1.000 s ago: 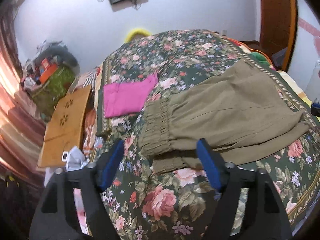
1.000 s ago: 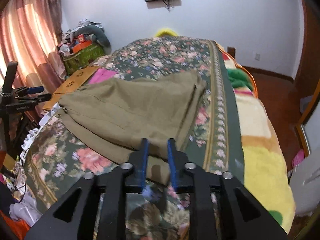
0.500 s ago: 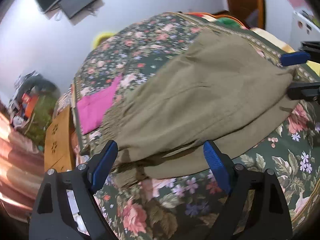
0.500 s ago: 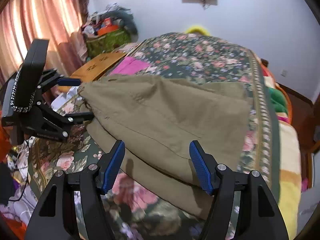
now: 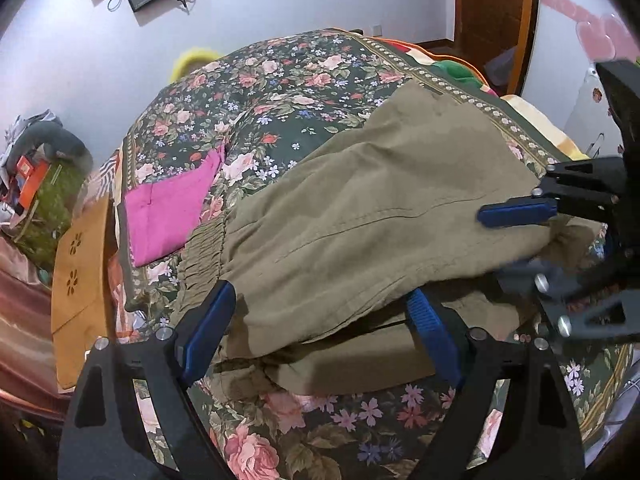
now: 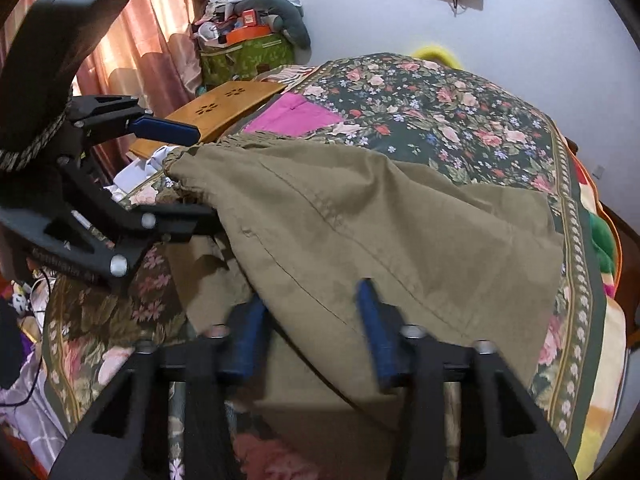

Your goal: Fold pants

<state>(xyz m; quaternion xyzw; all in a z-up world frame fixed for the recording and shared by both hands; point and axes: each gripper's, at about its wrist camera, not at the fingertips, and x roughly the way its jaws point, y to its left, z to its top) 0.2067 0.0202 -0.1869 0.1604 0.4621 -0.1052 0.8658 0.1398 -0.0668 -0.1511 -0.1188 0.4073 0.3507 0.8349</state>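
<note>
Olive-green pants (image 5: 360,220) lie folded on the floral bedspread, also in the right wrist view (image 6: 380,220). My left gripper (image 5: 320,328) is open, its blue fingers straddling the near edge by the elastic waistband (image 5: 204,252). It shows from the side in the right wrist view (image 6: 188,172), open around the waistband corner. My right gripper (image 6: 310,324) is open, its blue fingers either side of the upper layer's near edge at the leg end. In the left wrist view it (image 5: 516,240) is at the right, open around the cloth edge.
A folded pink cloth (image 5: 168,208) lies on the bed beyond the waistband. A wooden lap tray (image 5: 80,272) leans at the bed's left side. A cluttered green bin (image 6: 248,54) and curtains (image 6: 132,20) stand beyond. A yellow-and-green blanket (image 6: 604,240) covers the right bed edge.
Both grippers moved in onto the pants edges. The right gripper, shut a second ago, opened and now straddles the leg end; the left straddles the waistband end.
</note>
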